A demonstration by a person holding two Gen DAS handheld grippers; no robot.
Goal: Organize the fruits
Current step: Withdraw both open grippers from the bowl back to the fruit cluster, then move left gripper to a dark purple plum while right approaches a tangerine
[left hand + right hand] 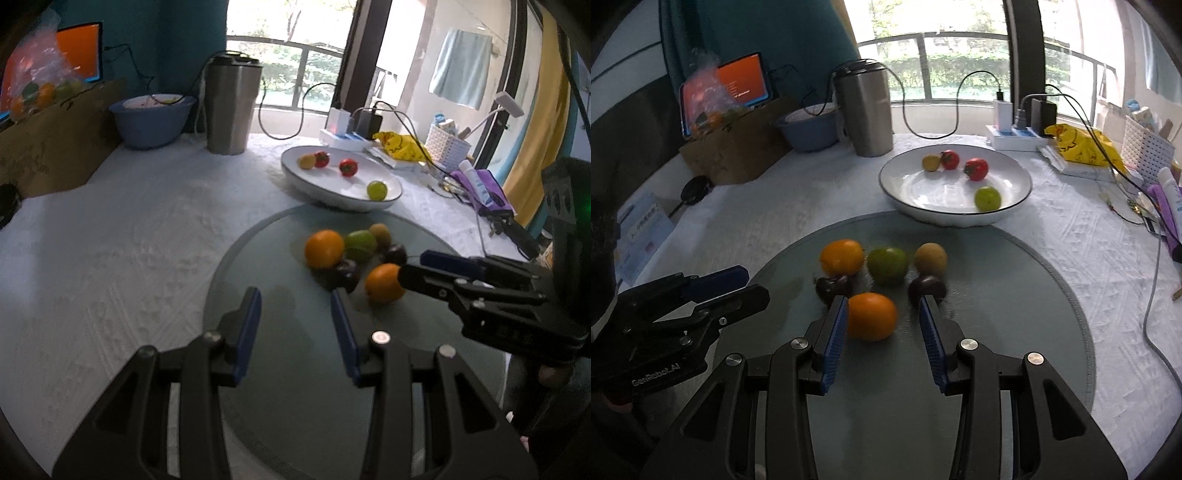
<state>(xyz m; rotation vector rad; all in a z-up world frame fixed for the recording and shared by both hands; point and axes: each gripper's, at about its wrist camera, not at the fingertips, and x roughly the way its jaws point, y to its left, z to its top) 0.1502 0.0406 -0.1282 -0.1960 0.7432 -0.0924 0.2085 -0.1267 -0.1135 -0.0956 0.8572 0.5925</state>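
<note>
On the round grey glass disc (1015, 314) lie two oranges (841, 257) (871, 316), a green fruit (887, 265), a brown fruit (931, 259) and two dark plums (833, 287) (926, 288). Behind it, a white plate (905, 192) holds two red tomatoes (976, 169), a yellow fruit (931, 162) and a green one (987, 198). My right gripper (883, 301) is open, its blue pads either side of the nearer orange (384, 283) without pressing it. My left gripper (294, 297) hangs open and empty over the disc, left of the fruit pile.
A steel tumbler (866, 110), blue bowl (809, 127), cardboard box (735, 147) with a bag of fruit and a tablet (742, 79) line the back. Power strip (1015, 134), yellow bag (1082, 146), white basket (1145, 144) and cables crowd the right side.
</note>
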